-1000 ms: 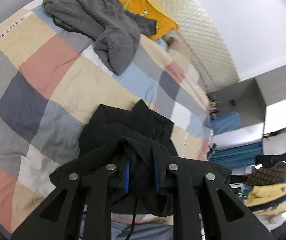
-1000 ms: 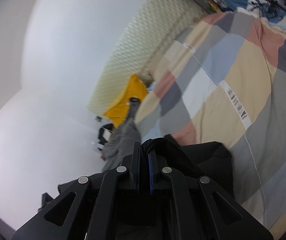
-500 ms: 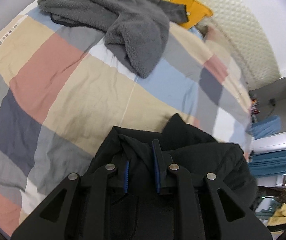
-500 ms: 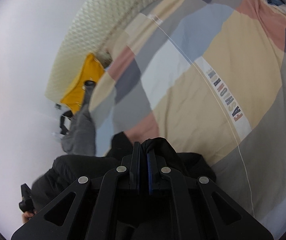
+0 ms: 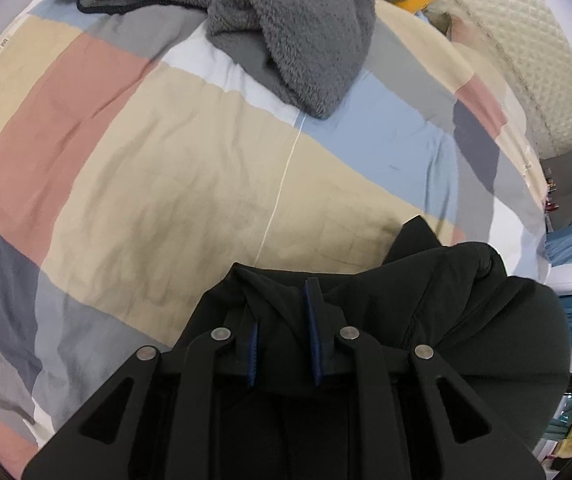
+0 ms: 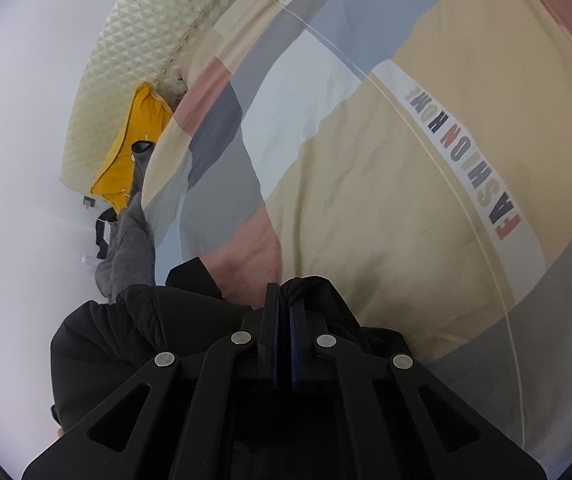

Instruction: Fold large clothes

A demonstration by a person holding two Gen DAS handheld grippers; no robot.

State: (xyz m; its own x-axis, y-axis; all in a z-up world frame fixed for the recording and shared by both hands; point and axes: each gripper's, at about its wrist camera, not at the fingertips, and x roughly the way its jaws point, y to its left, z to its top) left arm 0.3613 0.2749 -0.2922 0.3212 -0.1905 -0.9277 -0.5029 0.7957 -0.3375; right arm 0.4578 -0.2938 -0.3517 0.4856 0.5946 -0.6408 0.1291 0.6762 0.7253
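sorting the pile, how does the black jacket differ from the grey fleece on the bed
The black jacket is smooth and dark; the grey fleece is fuzzy and lighter. The jacket is pinched by the left gripper and right gripper; the fleece lies loose, untouched, farther up the bedspread. Both are bulky and unfolded.

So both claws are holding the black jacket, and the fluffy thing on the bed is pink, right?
Not pink. The fluffy thing is grey, as the left wrist view shows. Both claws, left and right, do hold the black jacket over the bed.
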